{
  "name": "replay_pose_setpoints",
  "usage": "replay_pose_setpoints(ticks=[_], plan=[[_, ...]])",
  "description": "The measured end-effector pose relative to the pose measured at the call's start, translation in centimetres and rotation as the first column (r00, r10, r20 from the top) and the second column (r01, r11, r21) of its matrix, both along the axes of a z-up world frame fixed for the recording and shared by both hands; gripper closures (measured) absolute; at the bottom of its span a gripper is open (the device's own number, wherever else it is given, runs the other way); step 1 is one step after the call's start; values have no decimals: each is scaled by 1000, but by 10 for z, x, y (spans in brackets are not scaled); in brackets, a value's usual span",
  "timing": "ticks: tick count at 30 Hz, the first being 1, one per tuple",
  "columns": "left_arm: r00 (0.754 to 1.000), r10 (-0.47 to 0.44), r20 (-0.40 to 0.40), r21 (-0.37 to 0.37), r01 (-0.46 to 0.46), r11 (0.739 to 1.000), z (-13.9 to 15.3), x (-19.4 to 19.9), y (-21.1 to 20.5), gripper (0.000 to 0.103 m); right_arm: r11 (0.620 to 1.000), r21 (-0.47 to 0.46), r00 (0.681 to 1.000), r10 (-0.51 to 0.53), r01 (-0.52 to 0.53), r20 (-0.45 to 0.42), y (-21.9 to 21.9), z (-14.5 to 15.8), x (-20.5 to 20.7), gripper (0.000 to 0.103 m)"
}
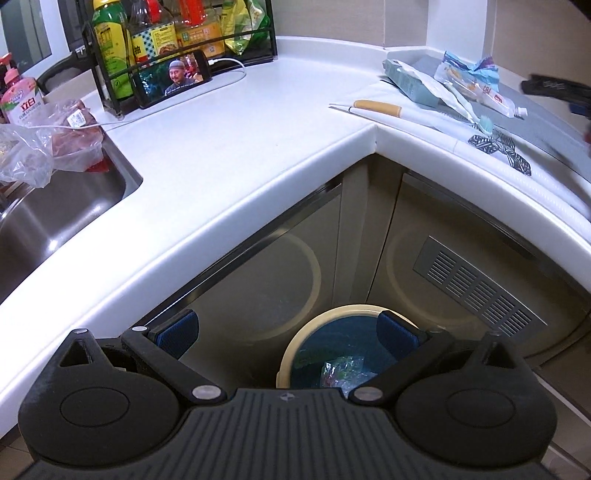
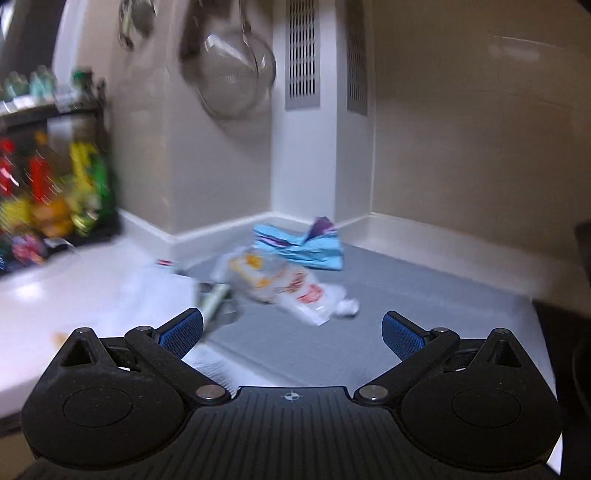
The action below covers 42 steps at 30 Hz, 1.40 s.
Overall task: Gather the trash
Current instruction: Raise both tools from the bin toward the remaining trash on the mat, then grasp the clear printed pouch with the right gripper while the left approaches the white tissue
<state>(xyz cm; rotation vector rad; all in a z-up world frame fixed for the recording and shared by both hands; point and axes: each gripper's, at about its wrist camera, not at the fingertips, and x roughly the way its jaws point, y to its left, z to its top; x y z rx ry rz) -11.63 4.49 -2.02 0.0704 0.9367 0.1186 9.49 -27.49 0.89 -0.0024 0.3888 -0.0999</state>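
A small heap of trash lay on a grey mat (image 2: 424, 295) in the far corner of a white kitchen counter (image 1: 240, 147). At the back was a crumpled light-blue wrapper (image 2: 299, 245). Just in front of it, and touching it, lay a clear plastic bag with orange and red print (image 2: 280, 284). A flattened toothpaste tube (image 1: 498, 100), a toothbrush (image 1: 467, 110) and a pale green carton (image 1: 410, 83) lay beside them, partly overlapping.

The right gripper (image 2: 291, 334) hovered above the mat, near the heap and facing it. Its jaws stood wide apart with nothing between the blue pads (image 2: 181, 334). This view was blurred by motion.

The left gripper (image 1: 288, 332) was held lower, in front of the counter's corner, jaws also spread and empty. Below it on the floor stood a round bin (image 1: 295, 347) with a cream rim and a dark liner; a clear wrapper (image 1: 343, 371) already lay inside.

Further off on the counter were a phone (image 1: 173, 75) playing video, a rack of bottles (image 1: 155, 33), and a sink (image 1: 55, 221) holding a plastic bag.

Judging by this, one piece seemed already binned and the right gripper was reaching for the next. The coming move would call for lowering over the clear printed bag, the nearest piece, and closing on a raised fold, since thin film lying flat could slip from the pads.
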Motion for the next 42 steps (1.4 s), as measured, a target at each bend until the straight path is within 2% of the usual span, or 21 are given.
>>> replay_pose_setpoints(ticks=[4, 6, 10, 17, 18, 20, 22, 23, 25, 27, 30, 33, 36, 40, 42], plan=[[1000, 10, -10, -13, -10, 1000, 2, 4, 4, 0, 996, -2, 986, 87, -88, -141, -9, -13, 63, 0], [1000, 15, -15, -21, -15, 1000, 4, 8, 6, 0, 995, 8, 976, 95, -96, -197, -12, -18, 88, 0], [1000, 21, -17, -28, -22, 999, 8, 17, 8, 0, 995, -31, 965, 85, -96, -247, -11, -25, 126, 0], [1000, 22, 1, -21, -22, 1000, 20, 40, 7, 0, 987, -103, 965, 91, -119, -245, -8, -40, 158, 0], [1000, 22, 8, -13, -22, 1000, 23, 44, 6, 0, 987, -96, 966, 104, -130, -235, -9, -41, 158, 1], [999, 16, 29, -5, -15, 1000, 29, 52, 4, 0, 986, -72, 969, 136, -153, -207, -11, -41, 155, 21], [999, 8, 47, -7, -7, 1000, 37, 61, 0, 0, 986, -40, 967, 153, -164, -204, -13, -40, 150, 77], [998, 2, 55, -18, -1, 1000, 41, 67, -2, 0, 987, -51, 968, 141, -154, -206, -13, -40, 147, 81], [997, -8, 72, -43, 11, 999, 48, 79, -8, 0, 988, -76, 975, 115, -131, -191, -12, -39, 136, 85], [995, -18, 100, -53, 23, 998, 54, 93, -17, 0, 996, -52, 983, 65, -75, -169, -17, -37, 120, 85], [989, -28, 145, -68, 39, 997, 60, 118, -32, 0, 999, 11, 987, -42, 44, -157, -33, -32, 87, 85], [983, -56, 174, -111, 77, 991, 64, 153, -51, 0, 985, 136, 987, -91, 109, -130, -54, -36, 50, 85], [974, -79, 211, -138, 110, 984, 67, 192, -73, 0, 956, 256, 987, -118, 142, -109, -70, -43, 29, 85], [965, -109, 237, -160, 149, 976, 63, 242, -103, 0, 939, 317, 990, -117, 135, -75, -79, -44, 20, 85], [971, -107, 214, -171, 145, 975, 55, 267, -113, 0, 927, 355, 992, -102, 123, -77, -85, -46, 21, 85]])
